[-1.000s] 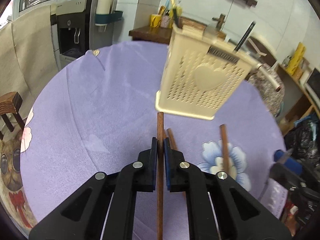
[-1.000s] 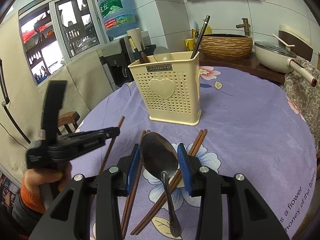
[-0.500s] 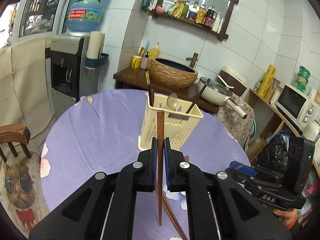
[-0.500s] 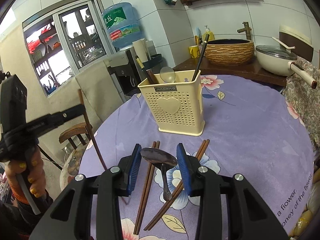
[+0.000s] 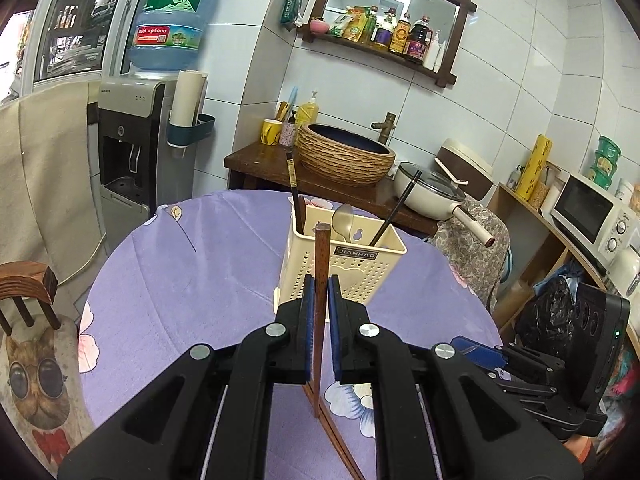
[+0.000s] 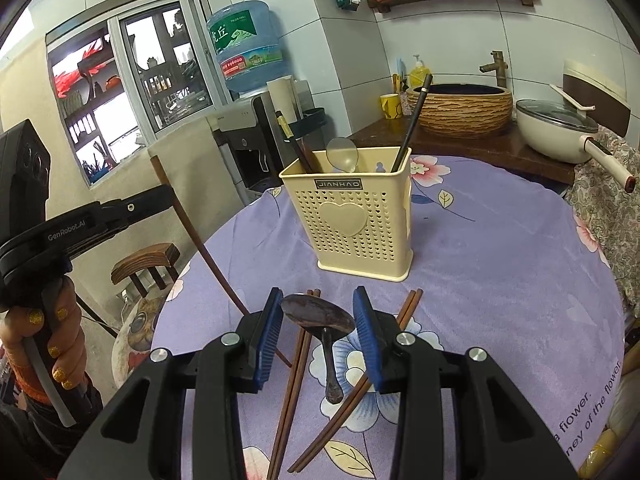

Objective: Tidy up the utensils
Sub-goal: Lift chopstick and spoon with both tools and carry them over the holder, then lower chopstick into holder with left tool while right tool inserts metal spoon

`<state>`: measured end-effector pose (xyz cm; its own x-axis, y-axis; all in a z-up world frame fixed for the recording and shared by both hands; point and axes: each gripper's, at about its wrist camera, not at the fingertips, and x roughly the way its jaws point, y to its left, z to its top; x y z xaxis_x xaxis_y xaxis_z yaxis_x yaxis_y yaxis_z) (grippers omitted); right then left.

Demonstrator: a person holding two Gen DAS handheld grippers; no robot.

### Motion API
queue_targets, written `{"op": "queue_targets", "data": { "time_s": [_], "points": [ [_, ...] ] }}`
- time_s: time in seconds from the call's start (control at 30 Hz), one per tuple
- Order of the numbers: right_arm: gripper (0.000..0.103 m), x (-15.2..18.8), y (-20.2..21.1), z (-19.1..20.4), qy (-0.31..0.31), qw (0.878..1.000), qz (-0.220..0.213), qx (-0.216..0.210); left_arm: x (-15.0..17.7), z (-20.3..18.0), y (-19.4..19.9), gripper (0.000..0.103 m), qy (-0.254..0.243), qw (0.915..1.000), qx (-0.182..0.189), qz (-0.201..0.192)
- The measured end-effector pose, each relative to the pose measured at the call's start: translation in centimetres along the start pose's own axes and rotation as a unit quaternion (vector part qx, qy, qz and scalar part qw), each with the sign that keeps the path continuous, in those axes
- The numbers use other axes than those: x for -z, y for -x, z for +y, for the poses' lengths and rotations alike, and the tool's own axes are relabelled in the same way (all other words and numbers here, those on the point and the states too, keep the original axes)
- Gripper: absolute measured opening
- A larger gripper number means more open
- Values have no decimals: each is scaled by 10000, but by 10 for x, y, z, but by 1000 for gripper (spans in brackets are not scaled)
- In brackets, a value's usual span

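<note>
While the left tool (image 5: 319, 300) grips one brown chopstick (image 5: 321, 280) upright between its closed fingers, well above the purple counter (image 5: 192, 280), I reckon the risk is a slip: the stick is pinched on a short stretch, so a tilt toward the cream utensil basket (image 6: 356, 224) could swing it against the rim rather than inside. The basket already holds a metal spoon (image 6: 342, 155) and dark chopsticks (image 6: 412, 120) leaning in it. The right tool (image 6: 320, 332) stands apart, its fingers either side of a dark spoon (image 6: 324, 328) lying on the counter among loose chopstick pairs (image 6: 296, 376).
</note>
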<state>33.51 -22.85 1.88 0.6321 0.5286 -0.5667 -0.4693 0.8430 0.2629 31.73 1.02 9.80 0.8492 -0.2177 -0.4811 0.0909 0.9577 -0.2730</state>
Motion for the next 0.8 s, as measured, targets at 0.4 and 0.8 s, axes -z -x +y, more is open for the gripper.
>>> {"op": "queue_targets", "data": {
  "time_s": [0.4,0.8],
  "points": [
    [36,-85,27,12,297,9968,-724,-148,-88,-25,14,7,-247,9981,283,-484],
    [36,-181,-11,3,381,9912,-1172,477,-183,-51,-27,7,-362,9943,-441,-902]
  ]
}}
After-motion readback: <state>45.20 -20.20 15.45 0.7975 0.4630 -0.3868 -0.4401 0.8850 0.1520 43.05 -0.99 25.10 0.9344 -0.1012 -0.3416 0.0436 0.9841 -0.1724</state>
